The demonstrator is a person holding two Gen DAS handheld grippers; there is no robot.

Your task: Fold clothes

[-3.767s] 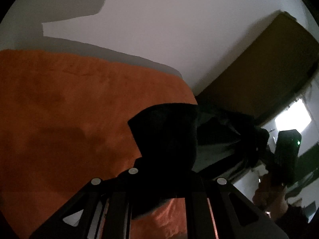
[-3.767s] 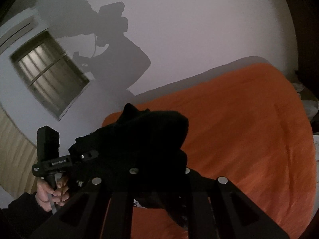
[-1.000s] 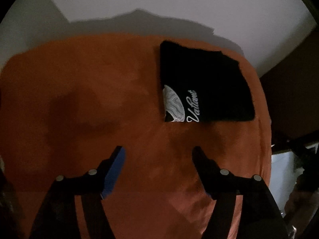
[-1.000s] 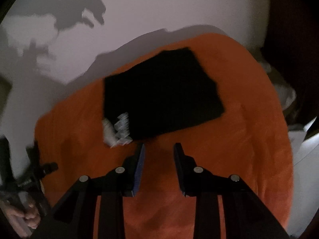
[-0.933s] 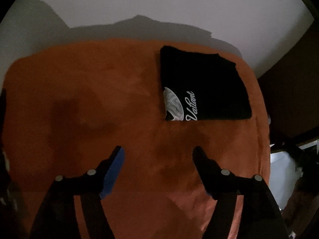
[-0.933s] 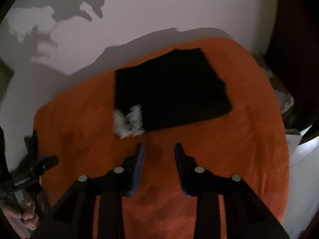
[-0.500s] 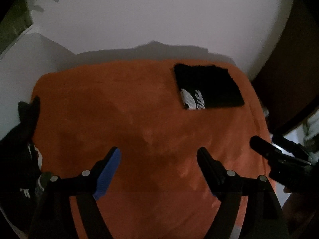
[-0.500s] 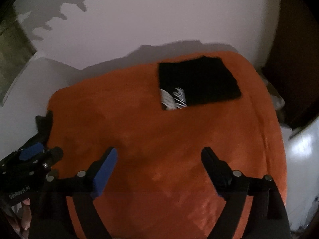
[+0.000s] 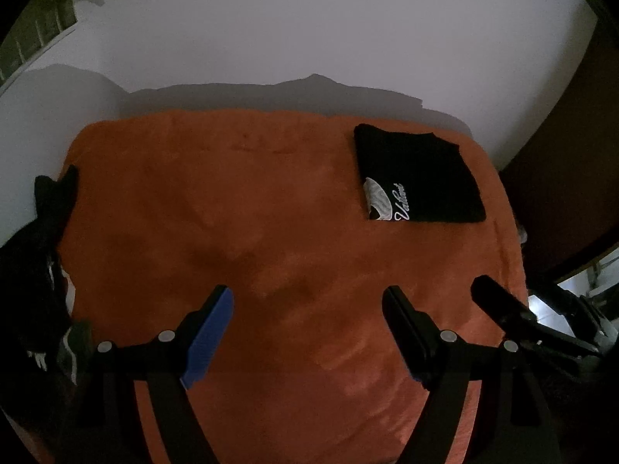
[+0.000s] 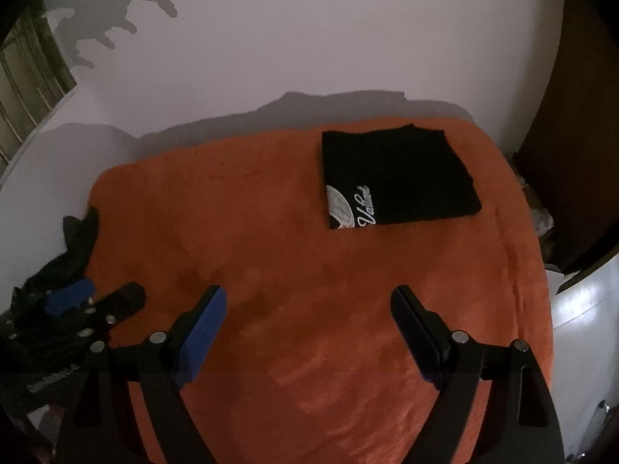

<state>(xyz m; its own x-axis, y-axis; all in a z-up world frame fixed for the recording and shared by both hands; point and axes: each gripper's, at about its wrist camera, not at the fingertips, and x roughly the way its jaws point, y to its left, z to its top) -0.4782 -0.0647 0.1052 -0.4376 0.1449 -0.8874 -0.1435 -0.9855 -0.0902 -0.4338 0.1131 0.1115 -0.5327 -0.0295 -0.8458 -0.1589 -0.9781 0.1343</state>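
A folded black shirt (image 9: 419, 178) with white lettering lies flat at the far right of the orange blanket (image 9: 251, 224); it also shows in the right wrist view (image 10: 398, 178). My left gripper (image 9: 307, 309) is open and empty, high above the blanket's near part. My right gripper (image 10: 307, 311) is open and empty, also well back from the shirt. The right gripper shows at the right edge of the left wrist view (image 9: 514, 317), and the left gripper at the left edge of the right wrist view (image 10: 93, 301).
A heap of dark clothes (image 9: 42, 255) lies off the blanket's left edge, also in the right wrist view (image 10: 73, 247). A pale wall (image 9: 309, 38) stands behind the bed. Dark wooden furniture (image 9: 561, 178) stands at the right.
Both grippers let go of the black shirt, which now lies folded on the blanket. Both have pulled back and up from it, and the right jaws have opened wider.
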